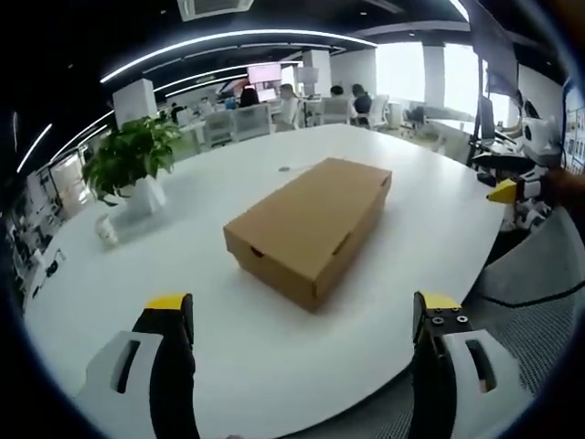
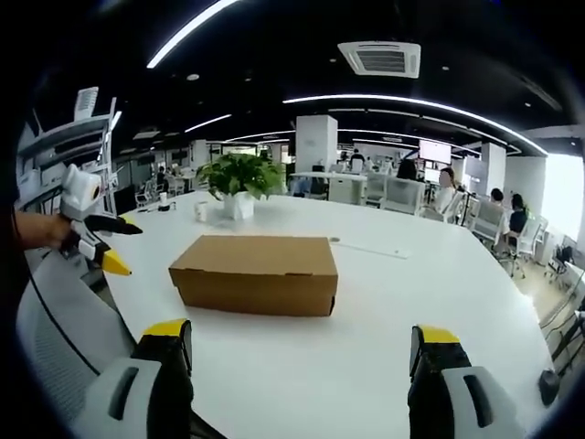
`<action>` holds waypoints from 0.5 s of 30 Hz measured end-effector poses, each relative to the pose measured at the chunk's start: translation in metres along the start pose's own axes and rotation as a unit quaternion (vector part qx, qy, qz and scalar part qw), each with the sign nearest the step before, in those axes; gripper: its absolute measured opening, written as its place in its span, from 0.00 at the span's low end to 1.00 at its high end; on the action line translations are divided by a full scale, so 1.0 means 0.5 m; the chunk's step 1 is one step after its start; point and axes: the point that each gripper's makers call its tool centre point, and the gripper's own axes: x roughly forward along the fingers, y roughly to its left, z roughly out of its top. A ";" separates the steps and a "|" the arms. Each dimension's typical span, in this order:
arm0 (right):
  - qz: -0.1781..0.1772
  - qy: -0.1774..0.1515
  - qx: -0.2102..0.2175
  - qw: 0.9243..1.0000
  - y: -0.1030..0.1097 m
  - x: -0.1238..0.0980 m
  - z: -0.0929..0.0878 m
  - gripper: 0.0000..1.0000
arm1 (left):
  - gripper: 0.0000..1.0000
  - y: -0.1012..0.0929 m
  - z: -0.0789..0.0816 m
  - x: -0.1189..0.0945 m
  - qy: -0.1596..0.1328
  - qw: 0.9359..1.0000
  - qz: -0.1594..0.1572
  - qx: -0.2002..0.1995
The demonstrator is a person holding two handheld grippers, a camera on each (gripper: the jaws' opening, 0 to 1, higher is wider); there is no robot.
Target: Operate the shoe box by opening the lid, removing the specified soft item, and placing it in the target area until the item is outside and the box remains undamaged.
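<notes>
Left gripper view: the left gripper (image 1: 306, 320) is held above the near edge of a white table (image 1: 411, 247), its two yellow-tipped jaws spread wide with nothing between them. The shoe box (image 1: 311, 229), plain brown cardboard with its lid shut, lies flat on the table ahead of the jaws, roughly centred between them and well apart from both, one corner turned toward the claw. A potted plant (image 1: 132, 160) in a white pot stands beyond and to the left of the left jaw, with a small white cup (image 1: 107, 230) just beside it. The other gripper enters at the far right edge, level with the box. Right gripper view: the right gripper (image 2: 302, 343) likewise hangs over the table edge, jaws set wide and empty. The shoe box (image 2: 256, 273) rests ahead of and between the jaws, slightly nearer the left jaw, its long side facing the claw. The potted plant (image 2: 239, 178) stands beyond the box. The left gripper (image 2: 96, 240), held in a hand (image 2: 37, 229), appears to the left of the box, apart from it. Seated people and desks occupy the background.
</notes>
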 end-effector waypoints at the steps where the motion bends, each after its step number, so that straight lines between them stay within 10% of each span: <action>1: 0.001 0.000 -0.002 1.000 -0.001 0.001 0.000 0.99 | 0.99 -0.003 -0.002 0.005 0.003 1.000 -0.001 -0.004; 15: 0.032 0.006 -0.035 0.999 -0.008 0.041 0.004 0.99 | 0.99 -0.019 -0.012 0.048 0.009 1.000 -0.001 -0.018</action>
